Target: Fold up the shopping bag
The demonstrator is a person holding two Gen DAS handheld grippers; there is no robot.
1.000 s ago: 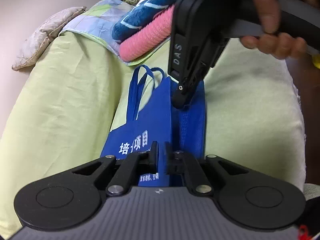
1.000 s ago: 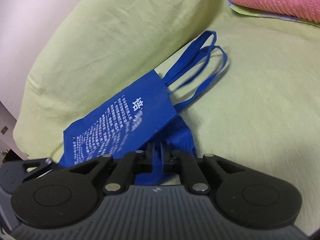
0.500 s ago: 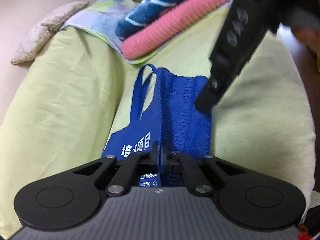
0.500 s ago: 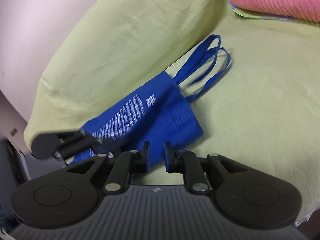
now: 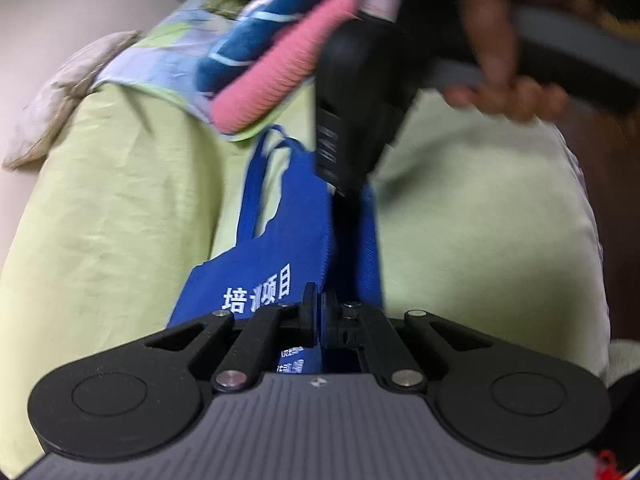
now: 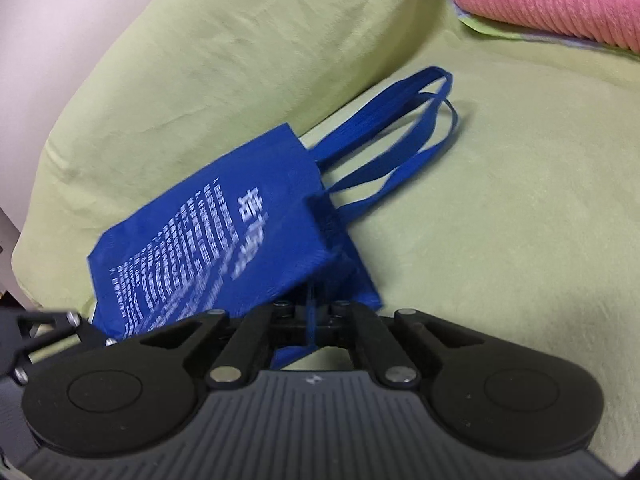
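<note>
A pale green fabric-covered cushion surface (image 6: 500, 208) fills both views and carries everything else. At its far end lies a stack of folded textiles: a patterned light-blue and green cloth (image 5: 172, 56) underneath, a dark blue towel with pale stripes (image 5: 256, 40) on it, and a ribbed pink knitted roll (image 5: 276, 76) along the near edge of the stack; a beige quilted pad (image 5: 68, 96) lies to the left of the stack. The blue non-woven shopping bag with white printed text (image 6: 208, 236) lies on the green surface, partly doubled over, its printed panel raised and tilted. Its two blue strap handles (image 6: 404, 136) trail flat on the surface toward the textile stack, clear of both tools. The left gripper (image 5: 320, 316) is closed tightly on a near edge of the bag; a thin fold of blue fabric stands upright between its pads. The right gripper (image 6: 310, 318) is likewise closed on a thin blue edge of the bag's lower layer, the fabric running vertically between its pads; its jaws have just been closing onto that edge. In the left wrist view the right gripper's black body reaches down to the bag's far portion, gripped from above by the person's hand (image 5: 500, 56). That view is motion-blurred.
</note>
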